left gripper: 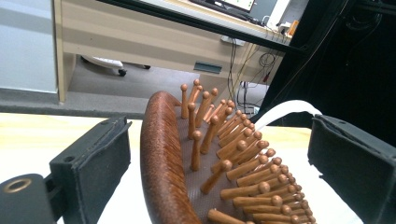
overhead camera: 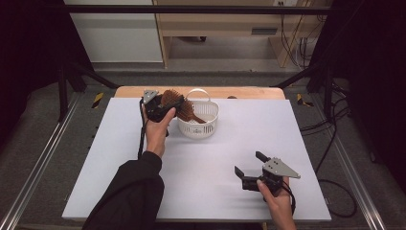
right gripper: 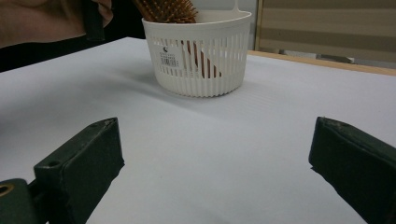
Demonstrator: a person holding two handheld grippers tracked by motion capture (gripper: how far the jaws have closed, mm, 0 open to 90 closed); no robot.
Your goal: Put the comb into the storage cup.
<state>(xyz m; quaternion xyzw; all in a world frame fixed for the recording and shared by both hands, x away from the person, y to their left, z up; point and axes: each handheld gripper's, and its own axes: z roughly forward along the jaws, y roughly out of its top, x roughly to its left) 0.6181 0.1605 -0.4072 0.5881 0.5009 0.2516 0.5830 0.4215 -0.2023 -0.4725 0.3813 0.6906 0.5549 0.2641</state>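
Note:
A brown wooden hairbrush (overhead camera: 178, 102) leans in a white slatted basket (overhead camera: 197, 130) at the far middle of the table, its head sticking out over the rim toward my left gripper (overhead camera: 168, 102). In the left gripper view the brush head (left gripper: 161, 158) stands between the jaws of my left gripper (left gripper: 219, 154) with a gap on each side, bristles facing the right jaw, so the gripper is open. My right gripper (overhead camera: 248, 162) rests open and empty at the front right. Its view looks past my right gripper (right gripper: 215, 140) to the basket (right gripper: 201, 60) and the brush (right gripper: 166, 10).
The white table top (overhead camera: 225, 143) spreads wide between the two grippers. A wooden edge strip (overhead camera: 249, 92) runs along its far side. Black frame bars and cables (overhead camera: 330, 143) stand beside the table. The basket's curved handle (left gripper: 285, 112) arcs behind the brush.

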